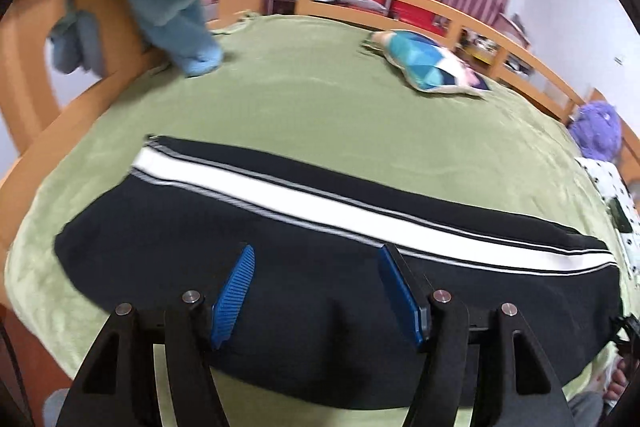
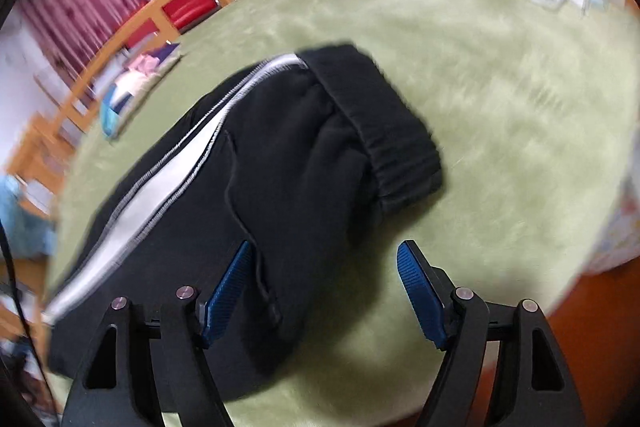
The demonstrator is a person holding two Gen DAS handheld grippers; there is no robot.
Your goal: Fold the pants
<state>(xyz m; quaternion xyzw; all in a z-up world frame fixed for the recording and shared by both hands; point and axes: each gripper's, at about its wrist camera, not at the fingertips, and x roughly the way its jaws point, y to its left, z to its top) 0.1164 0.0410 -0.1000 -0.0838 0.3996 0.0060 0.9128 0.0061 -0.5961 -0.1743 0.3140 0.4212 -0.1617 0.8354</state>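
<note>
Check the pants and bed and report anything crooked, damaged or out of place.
Nothing stands out. The black pants lie flat on the green blanket, legs stacked, white stripe running straight. No tear or spill shows. A cushion sits farther back.

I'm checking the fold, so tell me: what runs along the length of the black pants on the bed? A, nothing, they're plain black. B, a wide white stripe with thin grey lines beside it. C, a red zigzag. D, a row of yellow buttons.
B: the black pants lie on the green blanket with a wide white stripe along the leg, edged by thin grey lines; the right wrist view shows it too.
</note>
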